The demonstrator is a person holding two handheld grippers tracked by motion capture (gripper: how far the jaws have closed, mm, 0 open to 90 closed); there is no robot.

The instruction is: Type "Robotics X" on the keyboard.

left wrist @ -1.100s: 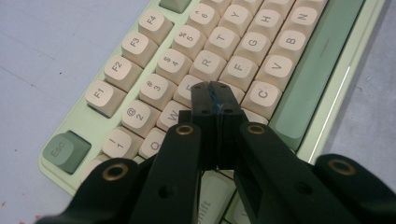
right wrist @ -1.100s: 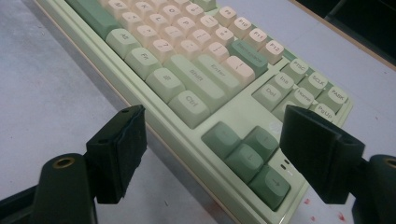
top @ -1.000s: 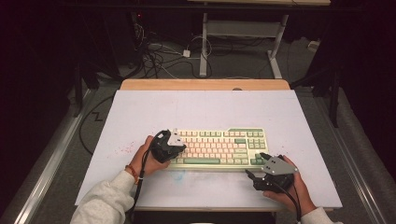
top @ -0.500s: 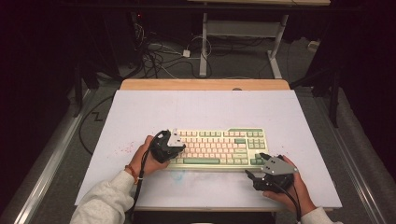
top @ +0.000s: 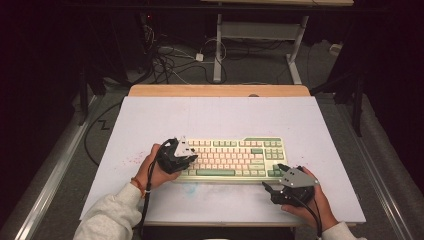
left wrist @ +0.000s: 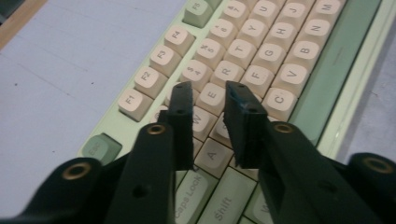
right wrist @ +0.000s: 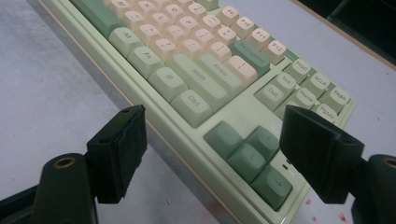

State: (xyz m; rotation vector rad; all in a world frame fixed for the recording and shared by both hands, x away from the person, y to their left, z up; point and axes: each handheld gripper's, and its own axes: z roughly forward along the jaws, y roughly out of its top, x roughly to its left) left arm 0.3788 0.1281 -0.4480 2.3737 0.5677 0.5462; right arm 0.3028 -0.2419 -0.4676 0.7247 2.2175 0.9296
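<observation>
A cream and green keyboard (top: 235, 155) lies on the white table mat (top: 220, 115). My left gripper (top: 192, 159) hovers over the keyboard's left end. In the left gripper view its jaws (left wrist: 210, 100) stand a little apart above the W, E and A keys of the keyboard (left wrist: 275, 51). They have just been opening, and nothing is between them. My right gripper (top: 272, 187) sits off the keyboard's front right corner. In the right gripper view it (right wrist: 215, 119) is wide open, with the arrow keys (right wrist: 247, 149) just beyond its fingers.
A wooden table edge (top: 220, 91) runs along the far side of the mat. Behind it, cables and desk legs (top: 217, 45) stand on the floor. Faint red specks mark the mat left of the keyboard (top: 130, 161).
</observation>
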